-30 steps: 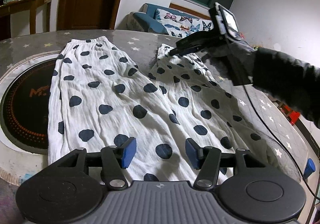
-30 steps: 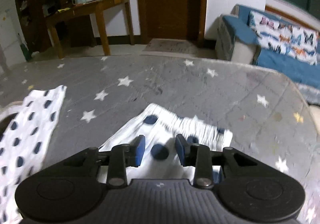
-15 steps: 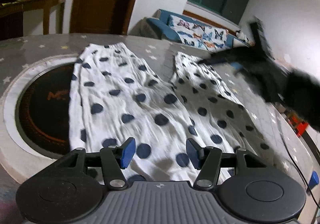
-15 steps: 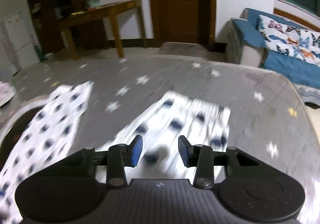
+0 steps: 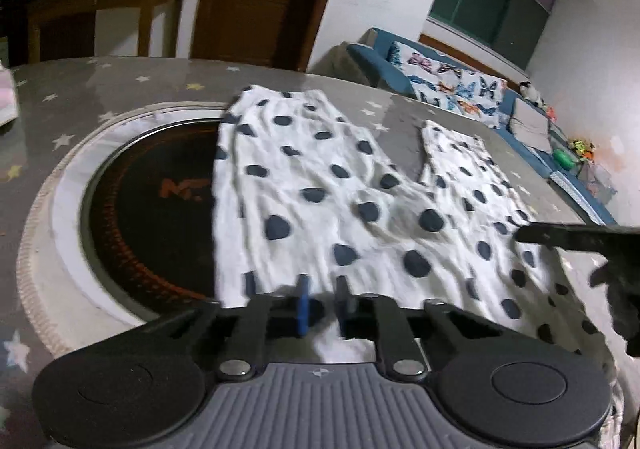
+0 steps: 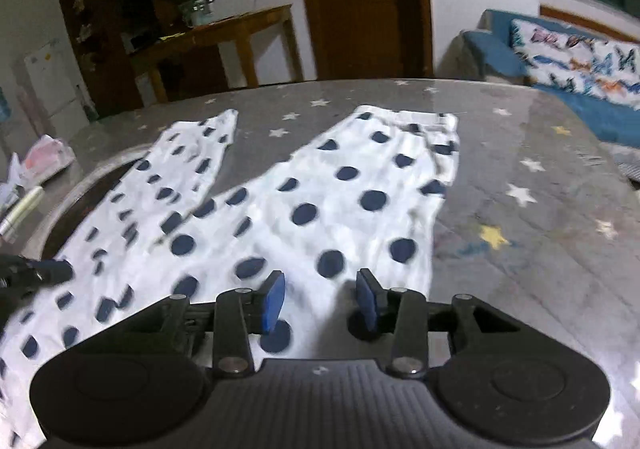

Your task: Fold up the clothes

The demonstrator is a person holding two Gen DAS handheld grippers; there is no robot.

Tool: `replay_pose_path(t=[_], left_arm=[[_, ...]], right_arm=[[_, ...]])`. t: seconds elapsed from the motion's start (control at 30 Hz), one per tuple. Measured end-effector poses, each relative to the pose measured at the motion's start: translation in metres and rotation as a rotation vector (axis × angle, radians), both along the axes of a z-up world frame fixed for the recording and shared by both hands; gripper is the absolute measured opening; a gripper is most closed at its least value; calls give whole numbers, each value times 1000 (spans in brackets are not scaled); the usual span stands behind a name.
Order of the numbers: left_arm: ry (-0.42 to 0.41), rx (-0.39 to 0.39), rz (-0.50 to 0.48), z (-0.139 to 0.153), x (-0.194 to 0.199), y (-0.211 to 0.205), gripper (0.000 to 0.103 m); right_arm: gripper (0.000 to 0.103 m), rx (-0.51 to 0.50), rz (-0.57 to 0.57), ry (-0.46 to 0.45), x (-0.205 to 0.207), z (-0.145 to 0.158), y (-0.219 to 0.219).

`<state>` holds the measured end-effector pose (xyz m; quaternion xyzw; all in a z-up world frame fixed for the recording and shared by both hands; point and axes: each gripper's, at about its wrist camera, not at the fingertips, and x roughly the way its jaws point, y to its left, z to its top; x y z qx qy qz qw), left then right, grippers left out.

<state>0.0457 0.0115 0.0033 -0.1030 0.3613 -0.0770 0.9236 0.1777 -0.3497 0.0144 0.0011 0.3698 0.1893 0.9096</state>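
Polka-dot trousers are lying spread flat on the grey star-print worktop, both legs fanned apart in a V and pointing away from the cameras, waist end nearest the grippers. The left leg is partly overlapping the round black inset set into the worktop.

Left gripper is sitting at the near waist edge. Its blue fingers have just been closing and are now pinched nearly together on the white fabric of the trousers; a small ridge of cloth is showing between them.

Right gripper is hovering low over the waist area on the right-leg side. Its fingers are standing partly apart, fabric lying under and between them, pads not pressing on it. Their gap has been closing slightly. In the left wrist view the right gripper is poking in dark from the right edge, over the right side of the trousers; in the right wrist view the tip of the left gripper is showing at the left edge.

Frames are motion-blurred, so fine contact at the right fingers is hard to read.

Background: wooden side table, brown door, blue sofa carrying a butterfly-print cushion.
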Motion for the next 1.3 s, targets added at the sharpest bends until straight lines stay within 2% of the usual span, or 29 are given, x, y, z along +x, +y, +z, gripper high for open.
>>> replay_pose_path(t=[0.07,0.3,0.37,0.5,0.67,0.87,0.97,1.13,1.3], left_arm=[[-7,25,19,0,-3,5,1],[6,71,82,6,-12,17,1],[-15,75,78,14,-12,13,2],[-64,66,32,27,-3,-5,4],[-22,86,19,15,23,-19,4],[-16,165,41,3,23,-13,5],[-34,248,53,2,18,-13,5],[-24,237,86,4,13,-4,6],[-71,192,17,21,-21,-22,6]], right_arm=[[36,-34,-22,-20,-8,-1,-4],[35,-122,-74,-45,-25,4,-10],[35,-113,-73,-77,-29,11,-8],[36,-31,-15,-63,-29,17,5],[36,-16,27,-31,-22,3,26],[36,-44,5,-28,-25,-3,23],[36,-97,-9,-37,-33,-3,17],[36,-137,-54,-36,-49,0,3],[37,-83,-3,-89,-79,19,7]])
